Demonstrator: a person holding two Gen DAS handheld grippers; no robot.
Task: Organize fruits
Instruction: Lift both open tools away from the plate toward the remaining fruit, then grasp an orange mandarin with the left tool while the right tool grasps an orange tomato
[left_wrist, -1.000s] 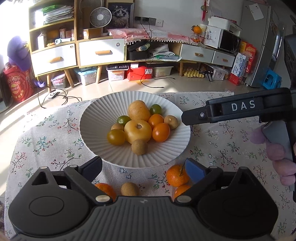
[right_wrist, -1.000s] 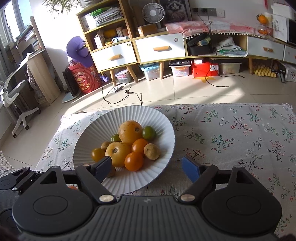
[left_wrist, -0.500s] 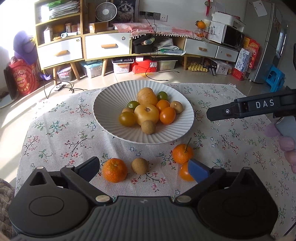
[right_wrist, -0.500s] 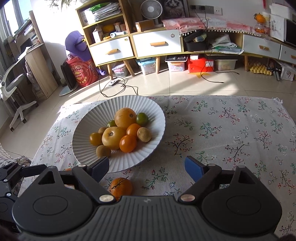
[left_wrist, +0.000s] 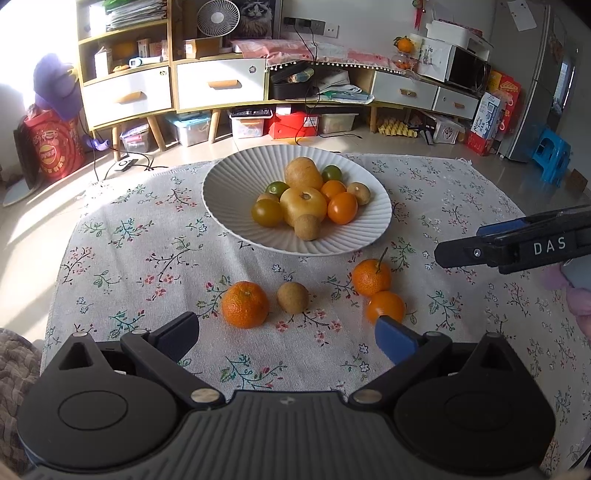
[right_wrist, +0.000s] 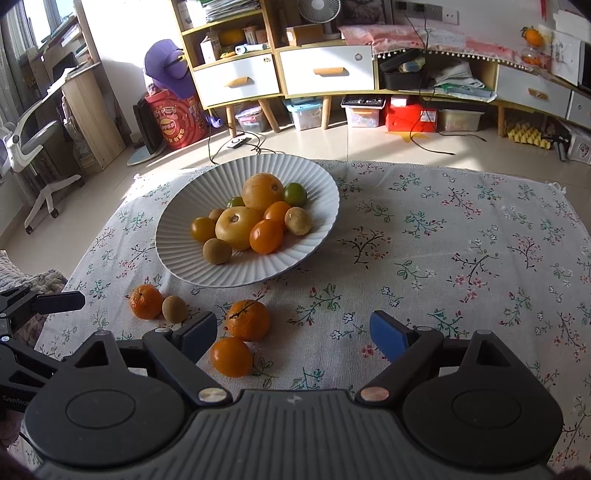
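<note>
A white ribbed plate (left_wrist: 229, 210) (right_wrist: 177, 254) holds several fruits: oranges, green limes, brown round ones. On the floral cloth in front of it lie a tangerine (left_wrist: 245, 304) (right_wrist: 145, 301), a brown fruit (left_wrist: 292, 297) (right_wrist: 174, 308), a stemmed tangerine (left_wrist: 371, 277) (right_wrist: 248, 319) and a smooth orange (left_wrist: 386, 307) (right_wrist: 231, 356). My left gripper (left_wrist: 286, 334) is open and empty, just short of the loose fruits. My right gripper (right_wrist: 293, 332) is open and empty, its left finger beside the stemmed tangerine; it shows side-on in the left wrist view (left_wrist: 517, 243).
The floral tablecloth (left_wrist: 129, 258) (right_wrist: 461, 258) covers a low table with edges at left, right and far side. Beyond it are floor, wooden drawer cabinets (left_wrist: 221, 85), storage boxes and cables. An office chair (right_wrist: 33, 147) stands far left.
Both grippers have drawn back from the plate toward the near edge. The loose fruits on the cloth have come into full view. Both stay open and empty.
</note>
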